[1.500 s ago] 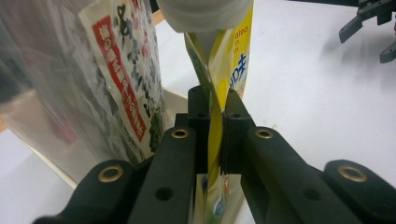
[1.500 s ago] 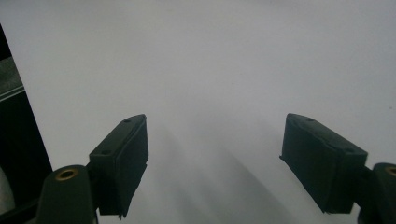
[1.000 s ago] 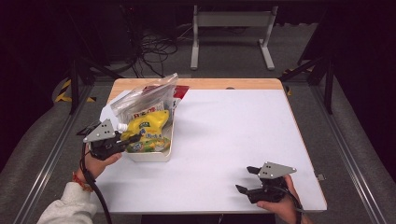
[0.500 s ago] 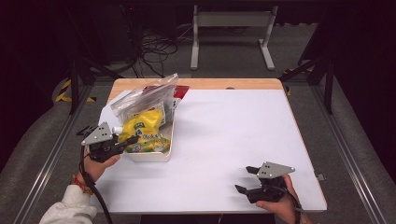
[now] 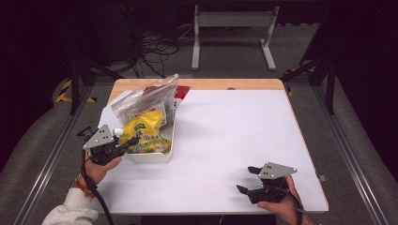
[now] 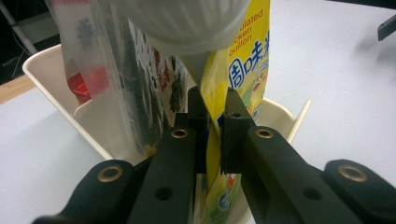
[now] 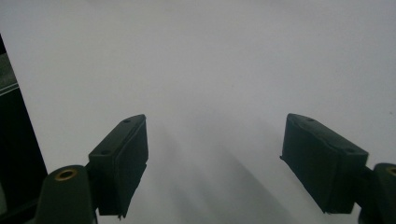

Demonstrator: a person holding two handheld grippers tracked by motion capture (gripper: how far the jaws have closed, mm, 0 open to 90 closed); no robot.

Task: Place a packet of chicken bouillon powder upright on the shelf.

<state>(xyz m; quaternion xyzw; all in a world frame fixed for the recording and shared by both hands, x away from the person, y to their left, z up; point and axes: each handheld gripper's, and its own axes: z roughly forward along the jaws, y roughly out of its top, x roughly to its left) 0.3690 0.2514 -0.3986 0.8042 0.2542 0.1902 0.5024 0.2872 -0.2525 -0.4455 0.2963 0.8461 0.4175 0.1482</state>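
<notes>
Pinching the yellow pouch [image 6: 243, 70] between left gripper [image 6: 215, 100] pads, half inside the white bin [image 5: 149, 156] at the table's [image 5: 234, 140] left edge, hand low beside it, while right gripper [image 7: 215, 158] rests spread, empty, near the front edge

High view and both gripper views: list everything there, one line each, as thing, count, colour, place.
table: one, white top with a wooden far edge, centre.
bin: one, cream, left side of the table.
pouch: one, yellow with a white cap, in the bin.
clear bag: one, see-through with red and dark contents, in the bin behind the pouch.
left gripper: one, black, shut on the pouch.
right gripper: one, black, open over the bare table, near right.
</notes>
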